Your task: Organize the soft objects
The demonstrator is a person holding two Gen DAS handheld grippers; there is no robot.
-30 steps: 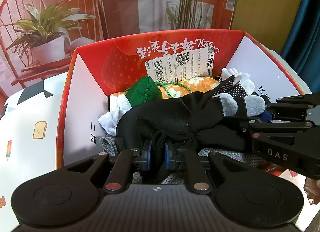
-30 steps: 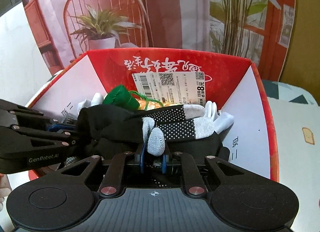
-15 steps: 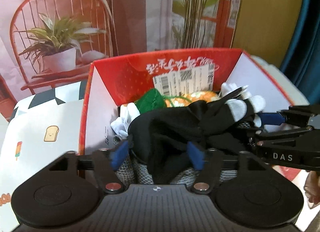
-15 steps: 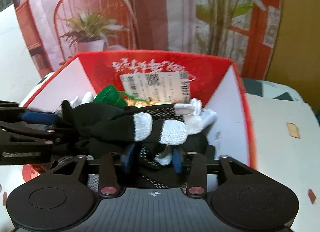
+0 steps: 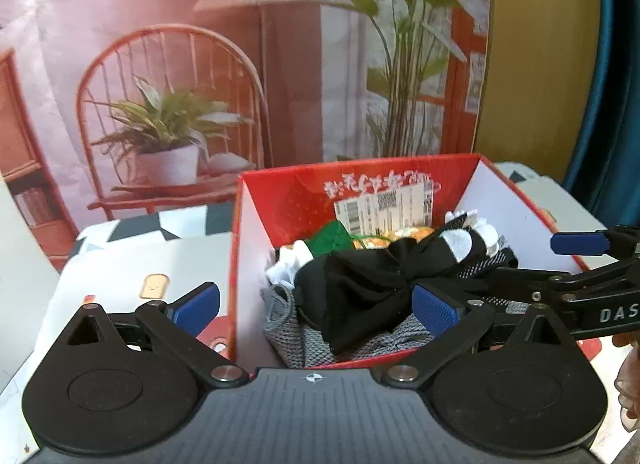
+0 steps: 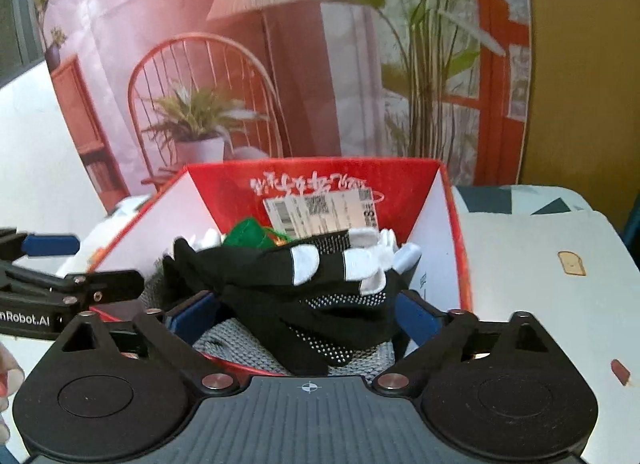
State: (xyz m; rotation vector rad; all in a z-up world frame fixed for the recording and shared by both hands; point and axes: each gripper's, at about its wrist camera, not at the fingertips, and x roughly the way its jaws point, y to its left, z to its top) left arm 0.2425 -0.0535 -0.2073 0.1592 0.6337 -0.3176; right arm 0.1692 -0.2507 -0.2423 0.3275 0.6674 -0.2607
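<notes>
A: Black gloves with white fingertips are seen lying on top of the pile in the red box, over a grey knit piece; a green item is tucked at the far side.

B: And the left gripper?

A: Its jaws are being spread wide; the glove pile is seen between the blue fingers, untouched.

B: The right gripper?

A: Likewise opening, nothing gripped, cloth between. The box is set on the white counter.
</notes>
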